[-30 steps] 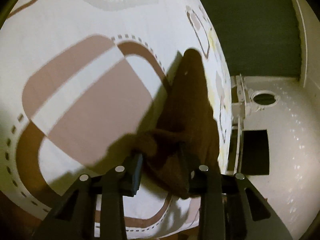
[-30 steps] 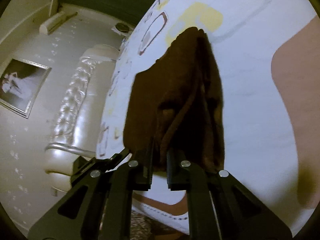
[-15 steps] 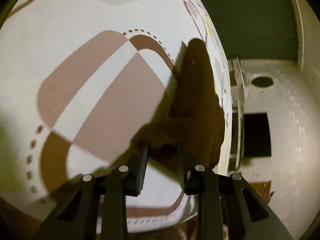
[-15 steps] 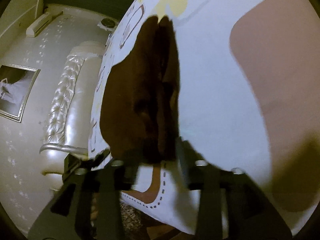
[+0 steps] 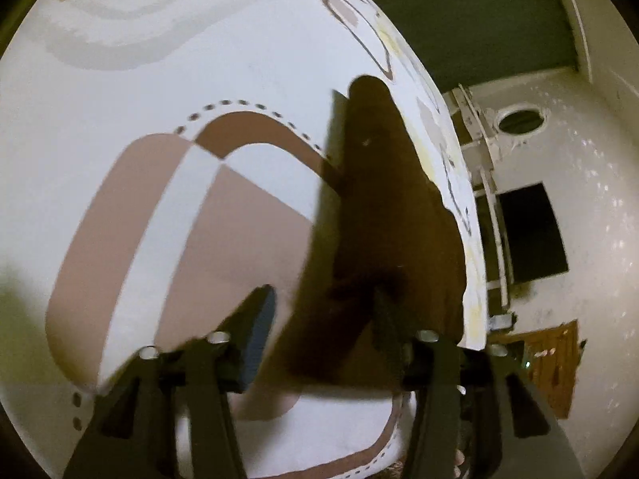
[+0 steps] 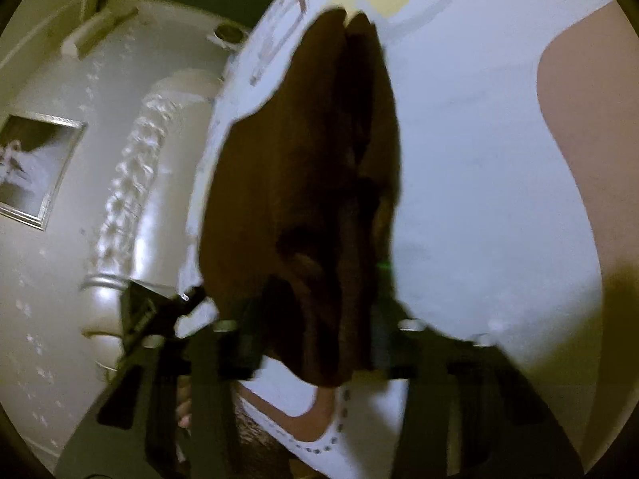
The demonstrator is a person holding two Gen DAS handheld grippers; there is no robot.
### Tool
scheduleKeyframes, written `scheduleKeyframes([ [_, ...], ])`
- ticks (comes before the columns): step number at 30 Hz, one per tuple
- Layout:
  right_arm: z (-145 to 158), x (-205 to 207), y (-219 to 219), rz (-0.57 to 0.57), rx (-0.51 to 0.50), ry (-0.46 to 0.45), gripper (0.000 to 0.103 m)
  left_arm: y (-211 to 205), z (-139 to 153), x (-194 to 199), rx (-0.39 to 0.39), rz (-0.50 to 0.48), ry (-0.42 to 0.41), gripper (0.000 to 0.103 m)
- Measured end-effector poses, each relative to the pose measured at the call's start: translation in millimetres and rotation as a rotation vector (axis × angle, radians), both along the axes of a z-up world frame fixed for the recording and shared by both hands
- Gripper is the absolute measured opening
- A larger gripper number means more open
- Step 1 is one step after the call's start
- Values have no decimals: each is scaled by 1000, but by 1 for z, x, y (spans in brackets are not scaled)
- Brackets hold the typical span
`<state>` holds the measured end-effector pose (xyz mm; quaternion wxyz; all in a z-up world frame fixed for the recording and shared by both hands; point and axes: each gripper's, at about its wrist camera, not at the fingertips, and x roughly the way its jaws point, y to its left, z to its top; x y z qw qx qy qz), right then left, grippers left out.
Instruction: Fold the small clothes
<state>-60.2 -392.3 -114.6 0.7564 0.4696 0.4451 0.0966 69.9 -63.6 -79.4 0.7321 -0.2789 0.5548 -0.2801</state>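
To fold neatly, the opening left gripper (image 5: 319, 315) and closing right gripper (image 6: 323, 311), both around the brown garment (image 5: 383, 215), should hold its near edge level.

White bedsheet (image 5: 167, 60) w/ rounded pink, brown, grey & yellow shapes, some edged w/ dotted lines, covers most of both views. Left wrist view: dark green wall (image 5: 471, 20) at top, white textured wall (image 5: 599, 207) at right w/ a round hole (image 5: 521, 123) & a black rectangle (image 5: 531, 235); brown wooden panel (image 5: 555, 363) lower down. Right wrist view: cream tufted headboard (image 6: 131, 199) beside sheet edge, framed picture (image 6: 36, 167) on wall at left.
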Motion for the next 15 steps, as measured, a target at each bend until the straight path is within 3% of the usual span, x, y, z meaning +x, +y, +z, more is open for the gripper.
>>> scheduleKeyframes([
  [1,-3,1,0,10,6,12,17,-5,-1,0,2,-27,5,16],
  [4,-4,-1,-6,16,8,9,13,-13,2,-9,79,-67,-49,9],
  [6,-2,-1,-8,23,-5,9,12,-15,4,-11,132,-73,-79,8],
  [9,-3,-2,-8,31,-14,3,13,-10,-2,-5,153,-69,-77,7],
  [15,-3,-6,-10,19,25,-5,16,2,1,-6,144,-112,-104,11],
])
